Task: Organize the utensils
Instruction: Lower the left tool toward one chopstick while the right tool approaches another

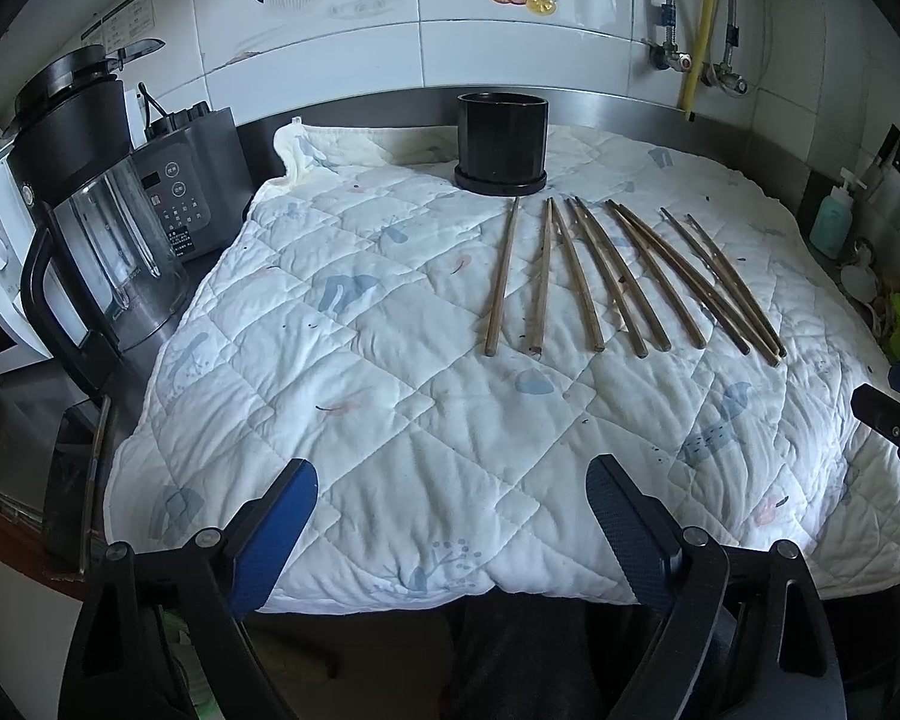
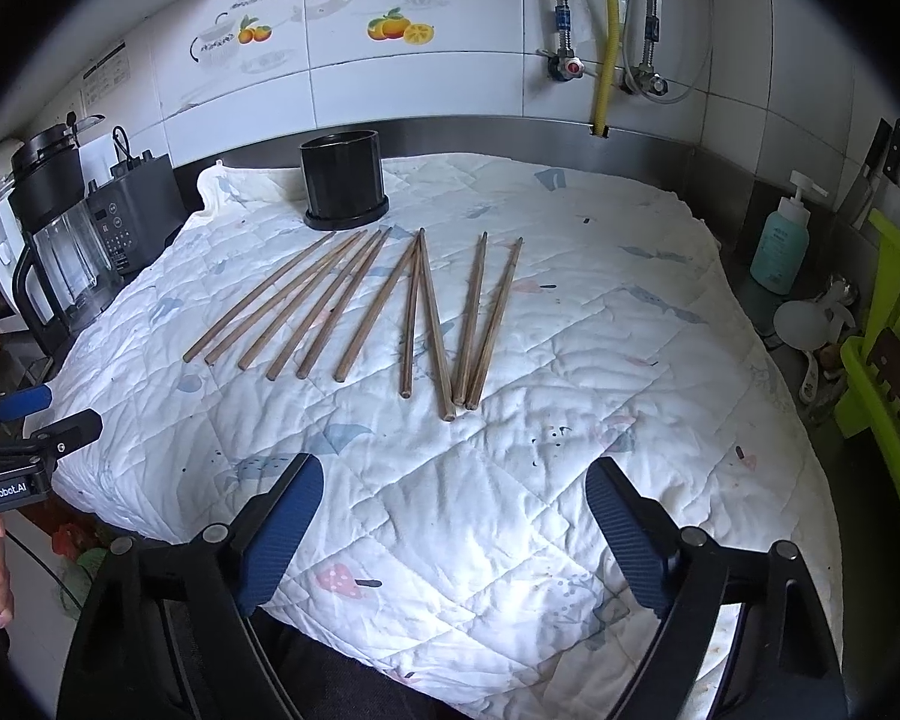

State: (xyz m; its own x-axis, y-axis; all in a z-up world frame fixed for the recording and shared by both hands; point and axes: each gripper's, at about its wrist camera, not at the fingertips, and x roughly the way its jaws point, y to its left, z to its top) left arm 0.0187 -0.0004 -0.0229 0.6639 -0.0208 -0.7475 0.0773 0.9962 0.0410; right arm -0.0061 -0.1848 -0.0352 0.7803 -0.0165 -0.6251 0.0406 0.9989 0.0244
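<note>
Several wooden chopsticks [image 1: 624, 279] [image 2: 366, 306] lie side by side on a white quilted cloth [image 1: 390, 396] [image 2: 510, 480], tips toward the wall. Behind them stands an upright black round holder [image 1: 501, 144] [image 2: 343, 186] on a black saucer. My left gripper [image 1: 453, 483] hovers open over the cloth's near edge, well short of the chopsticks, nothing between its blue pads. My right gripper [image 2: 455, 483] is open too, over the cloth in front of the chopsticks. Each gripper shows at the side edge of the other's view.
A blender jug [image 1: 96, 222] [image 2: 60, 240] and a black appliance [image 1: 189, 192] stand at the left of the cloth. At the right are a blue soap bottle [image 2: 783, 246] [image 1: 831, 219], cleavers on the wall [image 2: 882, 162] and a green rack [image 2: 894, 348]. Pipes run down the tiled wall [image 2: 606, 30].
</note>
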